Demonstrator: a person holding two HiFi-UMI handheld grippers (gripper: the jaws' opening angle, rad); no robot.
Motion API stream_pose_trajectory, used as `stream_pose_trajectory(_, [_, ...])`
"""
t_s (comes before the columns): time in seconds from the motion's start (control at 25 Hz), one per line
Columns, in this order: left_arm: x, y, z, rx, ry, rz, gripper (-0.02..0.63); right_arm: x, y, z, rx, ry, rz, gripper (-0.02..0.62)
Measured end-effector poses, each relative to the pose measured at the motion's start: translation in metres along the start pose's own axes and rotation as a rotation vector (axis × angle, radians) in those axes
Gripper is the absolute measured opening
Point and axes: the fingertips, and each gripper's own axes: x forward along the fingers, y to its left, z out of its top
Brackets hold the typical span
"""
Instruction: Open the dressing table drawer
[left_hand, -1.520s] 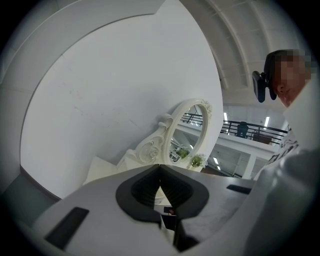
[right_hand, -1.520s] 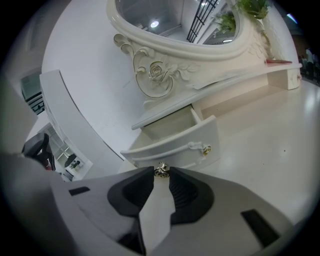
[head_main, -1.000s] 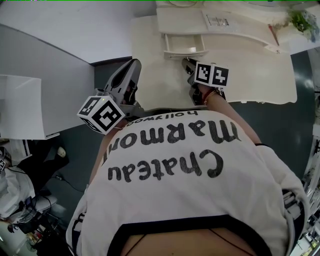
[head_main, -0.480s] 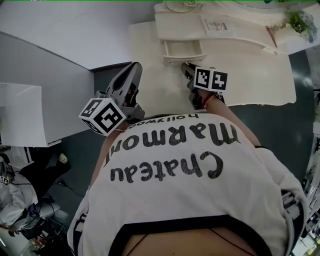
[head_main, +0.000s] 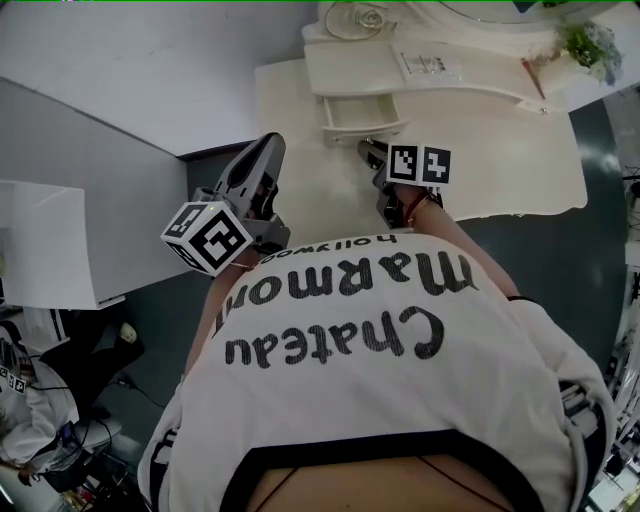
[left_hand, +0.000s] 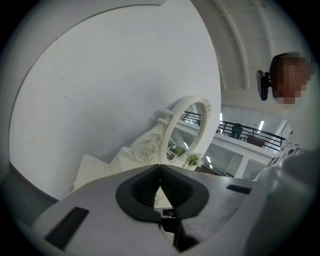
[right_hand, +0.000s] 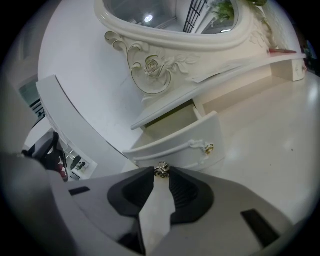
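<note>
The white dressing table (head_main: 500, 170) has a small drawer (head_main: 360, 115) standing pulled out under its raised shelf. In the right gripper view the drawer (right_hand: 175, 145) shows its empty inside and curved front, with a gold knob (right_hand: 208, 148) at its right. A second gold knob (right_hand: 161, 170) sits pinched between the tips of my right gripper (right_hand: 161, 173), which is shut on it. From the head view the right gripper (head_main: 368, 150) reaches the drawer front. My left gripper (head_main: 262, 150) hangs left of the table, shut and empty (left_hand: 160, 167), pointing at the wall and the carved mirror (left_hand: 187, 130).
A white wall panel (head_main: 80, 160) and a grey floor gap lie left of the table. On the raised shelf sit a card (head_main: 420, 63), a red pen (head_main: 532, 75) and a small plant (head_main: 585, 45). Another person (head_main: 30, 420) is at the lower left.
The head view has shifted, so the table sits lower in the picture. Both grippers and the drawer keep the same places relative to each other.
</note>
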Motion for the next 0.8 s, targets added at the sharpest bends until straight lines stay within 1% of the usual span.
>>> stream_pose_trajectory(0.32, [0.005,-0.005,-0.009,-0.016,0.025,0.005,0.023,-0.002,0.002,-0.001,0.009,0.018,0.020,0.107])
stream_pose_trajectory(0.48, [0.002,-0.012,-0.012,-0.008,0.006,0.035,0.023,-0.009,0.004,-0.001,0.006,0.012,0.041,0.111])
stream_pose_trajectory(0.64, [-0.003,-0.026,-0.020,0.003,-0.006,0.065,0.022,-0.024,0.001,0.002,0.029,-0.010,0.076,0.115])
stream_pose_trajectory(0.8, [-0.009,-0.044,-0.029,0.011,-0.025,0.093,0.023,-0.039,-0.005,-0.002,0.053,-0.004,0.099,0.115])
